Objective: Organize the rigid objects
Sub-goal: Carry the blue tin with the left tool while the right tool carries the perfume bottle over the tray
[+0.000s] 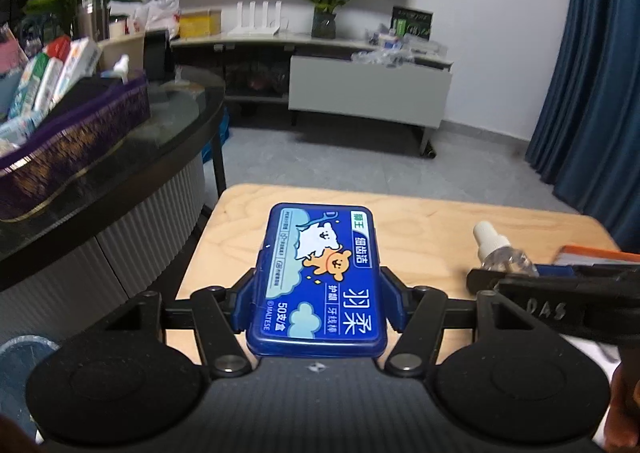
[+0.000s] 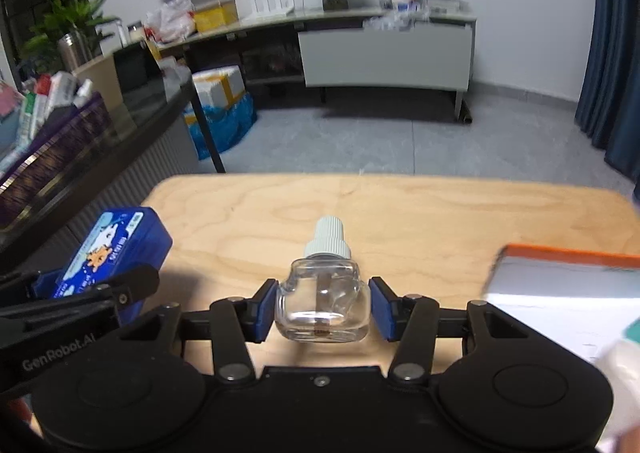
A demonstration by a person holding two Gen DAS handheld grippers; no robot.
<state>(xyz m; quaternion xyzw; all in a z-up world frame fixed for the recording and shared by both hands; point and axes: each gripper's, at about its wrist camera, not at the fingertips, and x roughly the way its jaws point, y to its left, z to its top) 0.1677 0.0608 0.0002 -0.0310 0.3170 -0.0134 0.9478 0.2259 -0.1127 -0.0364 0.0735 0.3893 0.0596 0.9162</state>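
Note:
My left gripper (image 1: 318,303) is shut on a blue floss-pick box (image 1: 318,277) with a cartoon label, held over the wooden table (image 1: 420,221). The box also shows in the right wrist view (image 2: 112,249) at the left. My right gripper (image 2: 323,307) has its pads on both sides of a clear glass bottle (image 2: 323,301) with a white ribbed cap; the left pad touches it, the right pad sits very close. The bottle lies cap pointing away and also shows in the left wrist view (image 1: 504,249).
A purple basket (image 1: 76,133) of toiletry boxes stands on the dark glass counter (image 1: 172,121) to the left. An orange-edged white box (image 2: 568,285) lies on the table at the right. A white cabinet (image 1: 368,87), plants and blue curtain (image 1: 592,93) are beyond.

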